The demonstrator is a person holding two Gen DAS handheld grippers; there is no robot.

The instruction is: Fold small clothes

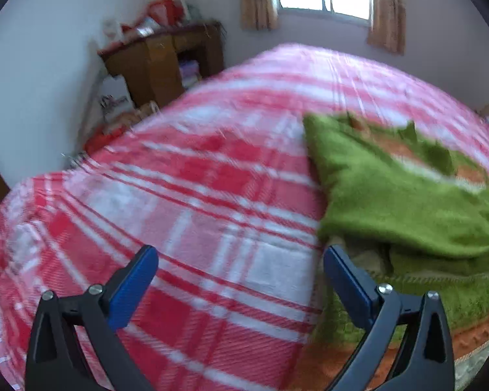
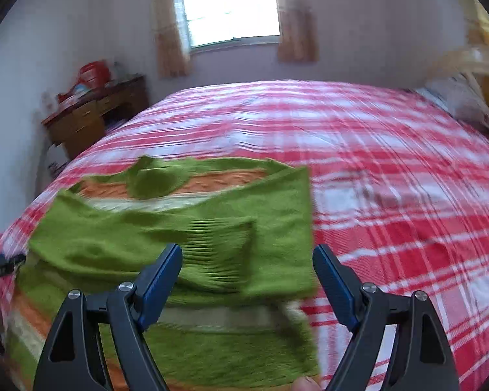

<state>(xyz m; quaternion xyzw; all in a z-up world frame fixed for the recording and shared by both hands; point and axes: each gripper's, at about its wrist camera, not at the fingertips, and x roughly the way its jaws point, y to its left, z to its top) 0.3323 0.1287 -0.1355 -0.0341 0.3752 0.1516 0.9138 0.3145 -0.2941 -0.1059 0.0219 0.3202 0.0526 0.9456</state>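
Blurred green sweater (image 2: 166,247) cut off below; both grippers' fingers (image 1: 137,290) (image 2: 161,280) wide, empty.

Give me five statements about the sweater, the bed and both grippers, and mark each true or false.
1. The green sweater lies on a red-and-white plaid bedspread. True.
2. The left gripper is clamped on the sweater. False: its fingers are spread wide and hold nothing.
3. The sweater has orange and cream stripes. True.
4. The right gripper is shut. False: its jaws are wide apart, with the sweater's folded part in front of them.
5. A wooden desk stands by the wall near the window. True.
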